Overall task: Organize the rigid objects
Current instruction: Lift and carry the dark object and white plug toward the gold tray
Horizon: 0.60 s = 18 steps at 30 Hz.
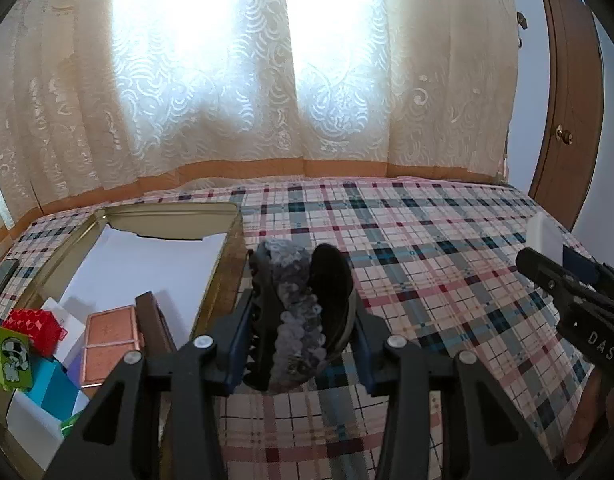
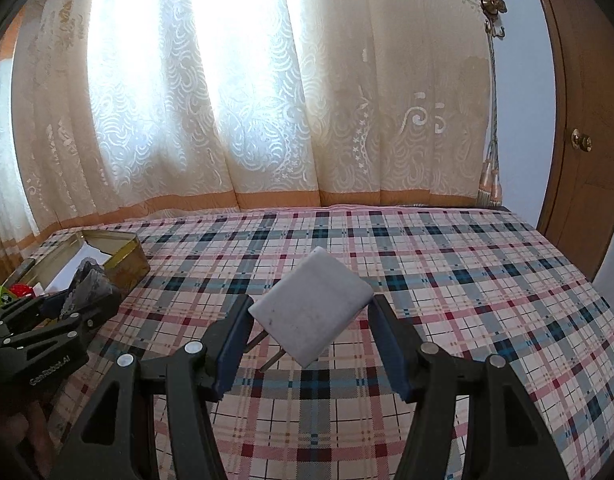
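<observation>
My left gripper (image 1: 301, 320) is shut on a black hair claw clip (image 1: 295, 312) with grey sequins, held above the plaid bedcover just right of the gold tin box (image 1: 223, 264). The clip also shows in the right wrist view (image 2: 89, 286). My right gripper (image 2: 311, 320) is shut on a white plug adapter (image 2: 313, 308), tilted, with two metal prongs pointing down-left, held above the bed. It appears in the left wrist view (image 1: 545, 234) at the right edge.
The tin holds a copper makeup palette (image 1: 113, 342), a red block (image 1: 35, 330), a green card (image 1: 9, 354), blue and white boxes (image 1: 53, 388) and white paper. A phone (image 1: 1, 278) lies left of it. Curtains hang behind; a wooden door (image 2: 583, 120) stands right.
</observation>
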Motion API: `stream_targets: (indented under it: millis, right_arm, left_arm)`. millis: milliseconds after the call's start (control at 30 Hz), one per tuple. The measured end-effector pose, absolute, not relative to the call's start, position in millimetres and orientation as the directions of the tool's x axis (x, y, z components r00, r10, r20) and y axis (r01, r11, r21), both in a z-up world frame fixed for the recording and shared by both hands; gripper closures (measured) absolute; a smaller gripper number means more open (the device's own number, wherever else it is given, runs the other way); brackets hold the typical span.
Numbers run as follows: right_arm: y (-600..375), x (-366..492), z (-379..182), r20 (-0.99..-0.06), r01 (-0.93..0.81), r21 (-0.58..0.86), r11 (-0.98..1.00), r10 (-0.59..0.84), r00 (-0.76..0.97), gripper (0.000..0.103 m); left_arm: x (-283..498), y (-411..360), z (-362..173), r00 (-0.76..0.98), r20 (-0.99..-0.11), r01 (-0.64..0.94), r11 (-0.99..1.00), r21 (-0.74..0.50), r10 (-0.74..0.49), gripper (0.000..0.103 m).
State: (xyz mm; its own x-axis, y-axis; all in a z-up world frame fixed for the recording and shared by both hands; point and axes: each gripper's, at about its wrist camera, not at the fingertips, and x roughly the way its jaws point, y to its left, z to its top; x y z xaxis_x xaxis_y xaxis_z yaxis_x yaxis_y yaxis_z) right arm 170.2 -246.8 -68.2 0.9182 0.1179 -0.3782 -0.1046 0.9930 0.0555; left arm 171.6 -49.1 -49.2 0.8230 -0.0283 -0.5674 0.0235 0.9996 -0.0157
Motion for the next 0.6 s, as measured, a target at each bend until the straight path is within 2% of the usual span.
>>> stream_targets:
  millis: [600]
  right_arm:
    - [-240, 152, -66, -0.336, -0.112, 0.059, 0.992, 0.125, 0.934, 0.041]
  left_arm:
    - [137, -35, -44, 0.849, -0.525, 0.023, 0.997, -0.074, -0.058, 0.06]
